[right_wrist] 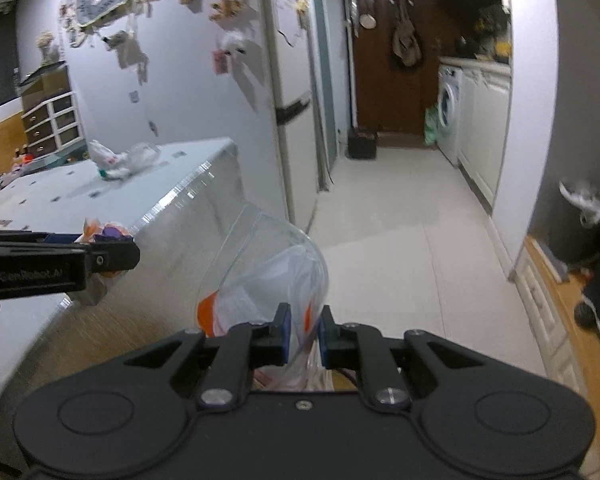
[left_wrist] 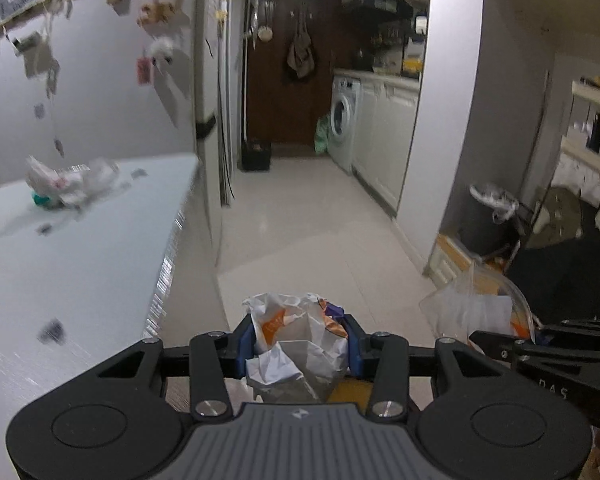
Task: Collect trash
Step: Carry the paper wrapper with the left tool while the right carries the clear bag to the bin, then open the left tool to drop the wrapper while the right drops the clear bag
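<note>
Left fingers (left_wrist: 246, 344) clamp crumpled wrapper (left_wrist: 300, 344), upright.

left tongs (left_wrist: 300, 340): clamped, level | right tongs (right_wrist: 303, 334): clamped, alongside, level

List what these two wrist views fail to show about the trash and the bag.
- Trash pile on the table: motion blur in the left wrist view; single items unreadable.
- Crumpled wrapper in the left tool: underside hidden by the tool body.
- Clear plastic bag in the right tool: bottom hidden by the tool body.
</note>
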The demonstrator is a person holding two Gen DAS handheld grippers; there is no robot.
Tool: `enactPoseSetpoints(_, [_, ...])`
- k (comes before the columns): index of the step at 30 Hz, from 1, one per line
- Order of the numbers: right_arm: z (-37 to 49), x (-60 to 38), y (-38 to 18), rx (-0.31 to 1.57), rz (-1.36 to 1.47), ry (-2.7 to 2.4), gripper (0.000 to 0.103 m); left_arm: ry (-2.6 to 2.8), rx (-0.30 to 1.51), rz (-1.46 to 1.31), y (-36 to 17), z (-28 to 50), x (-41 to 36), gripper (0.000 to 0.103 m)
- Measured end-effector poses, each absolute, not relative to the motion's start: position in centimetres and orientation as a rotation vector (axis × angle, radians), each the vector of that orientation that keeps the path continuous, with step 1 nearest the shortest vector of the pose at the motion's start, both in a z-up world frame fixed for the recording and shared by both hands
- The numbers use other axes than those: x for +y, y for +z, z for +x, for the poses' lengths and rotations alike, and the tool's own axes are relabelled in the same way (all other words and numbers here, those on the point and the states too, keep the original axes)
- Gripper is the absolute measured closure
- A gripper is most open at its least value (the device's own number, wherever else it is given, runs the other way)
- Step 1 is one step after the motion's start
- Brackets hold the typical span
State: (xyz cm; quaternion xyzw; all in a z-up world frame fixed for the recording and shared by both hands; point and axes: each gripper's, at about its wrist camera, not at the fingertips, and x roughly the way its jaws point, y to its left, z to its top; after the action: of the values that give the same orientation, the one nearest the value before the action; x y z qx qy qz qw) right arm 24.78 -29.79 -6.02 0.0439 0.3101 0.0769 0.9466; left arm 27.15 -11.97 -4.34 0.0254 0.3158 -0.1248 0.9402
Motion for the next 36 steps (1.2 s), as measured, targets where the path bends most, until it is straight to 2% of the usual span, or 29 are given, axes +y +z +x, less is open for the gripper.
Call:
enactPoseSetpoints(12, [25.4,-32.8,-14.0,0.776,0.186,0.120,0.089,-0.281,0.827,0.058,-12.9,28.8,-15.5,0.058])
enactPoseSetpoints(26, [30.5,-30.8,-23.2,1.018,0.284,0.069,0.088,-0.268,1.024,0.064,-22.2,32.5,-15.1,0.058])
enactPoseSetpoints(36, [34.3,-28.2,-27.5,1.161,0.173,0.020,0.086,-0.271,1.102,0.072,-25.8,34.0,-14.7,0.057])
